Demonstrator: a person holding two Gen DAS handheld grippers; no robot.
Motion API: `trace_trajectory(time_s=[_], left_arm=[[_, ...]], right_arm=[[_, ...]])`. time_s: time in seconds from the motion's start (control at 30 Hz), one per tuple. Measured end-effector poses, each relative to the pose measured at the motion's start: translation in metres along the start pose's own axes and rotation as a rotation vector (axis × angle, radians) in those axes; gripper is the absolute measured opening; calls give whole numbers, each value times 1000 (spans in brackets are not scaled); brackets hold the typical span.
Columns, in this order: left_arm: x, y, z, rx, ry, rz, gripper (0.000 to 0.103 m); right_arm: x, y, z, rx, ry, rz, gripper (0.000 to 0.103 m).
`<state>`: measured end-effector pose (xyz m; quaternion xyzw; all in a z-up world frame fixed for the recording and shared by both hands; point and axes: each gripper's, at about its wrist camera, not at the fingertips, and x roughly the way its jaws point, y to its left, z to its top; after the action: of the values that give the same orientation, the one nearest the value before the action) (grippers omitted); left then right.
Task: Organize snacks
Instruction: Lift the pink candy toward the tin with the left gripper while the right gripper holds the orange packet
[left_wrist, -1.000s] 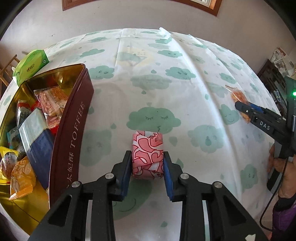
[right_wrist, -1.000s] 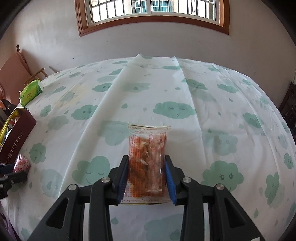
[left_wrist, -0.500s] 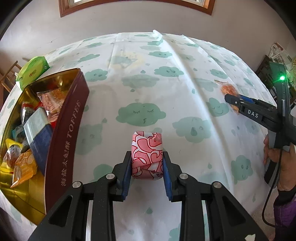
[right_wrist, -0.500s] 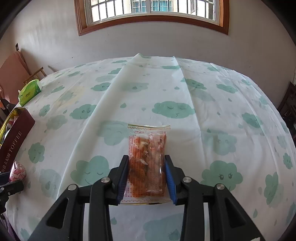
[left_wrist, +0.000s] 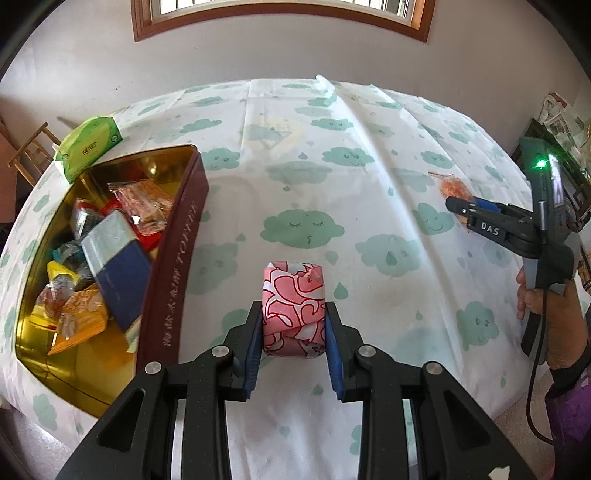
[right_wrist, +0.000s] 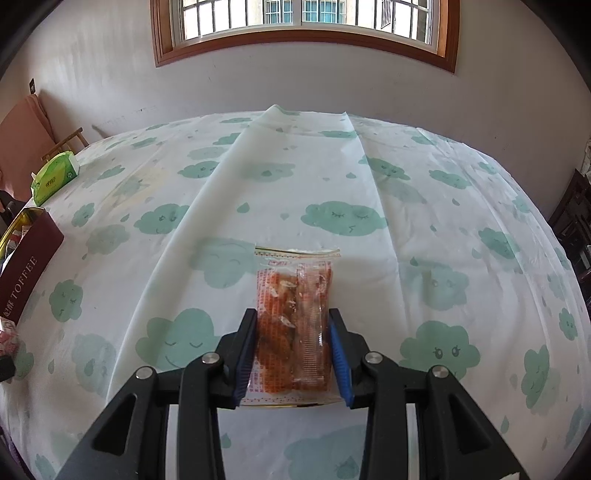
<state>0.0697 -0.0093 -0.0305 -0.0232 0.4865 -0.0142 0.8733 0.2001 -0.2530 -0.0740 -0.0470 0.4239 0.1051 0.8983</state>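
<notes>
My left gripper (left_wrist: 293, 325) is shut on a pink and white wrapped snack (left_wrist: 293, 302) and holds it above the cloud-print tablecloth, just right of the open maroon toffee tin (left_wrist: 173, 266), which holds several snack packets. My right gripper (right_wrist: 293, 332) is shut on a clear packet of orange snack (right_wrist: 293, 314) that lies low over the cloth. The right gripper (left_wrist: 461, 208) also shows at the right edge of the left wrist view, with the orange packet (left_wrist: 452, 186) at its tip. The tin (right_wrist: 26, 266) shows at the left edge of the right wrist view.
A green tissue pack (left_wrist: 88, 146) sits on the table behind the tin; it also shows in the right wrist view (right_wrist: 55, 177). The cloud-print tablecloth (right_wrist: 332, 177) has a raised fold down the middle. A wall with a window stands behind the table. Dark furniture (right_wrist: 572, 221) stands at right.
My left gripper has lifted and pulled back with the pink snack; the view now takes in more of the tin and table. The right gripper has hardly moved.
</notes>
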Motion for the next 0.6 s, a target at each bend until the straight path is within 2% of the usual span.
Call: trace_trajectory(time_s=[0.6], left_arm=[[-33,19,-9,-21,-43,13,27]], right_arm=[[0,1,0,-7,2,-11,37]])
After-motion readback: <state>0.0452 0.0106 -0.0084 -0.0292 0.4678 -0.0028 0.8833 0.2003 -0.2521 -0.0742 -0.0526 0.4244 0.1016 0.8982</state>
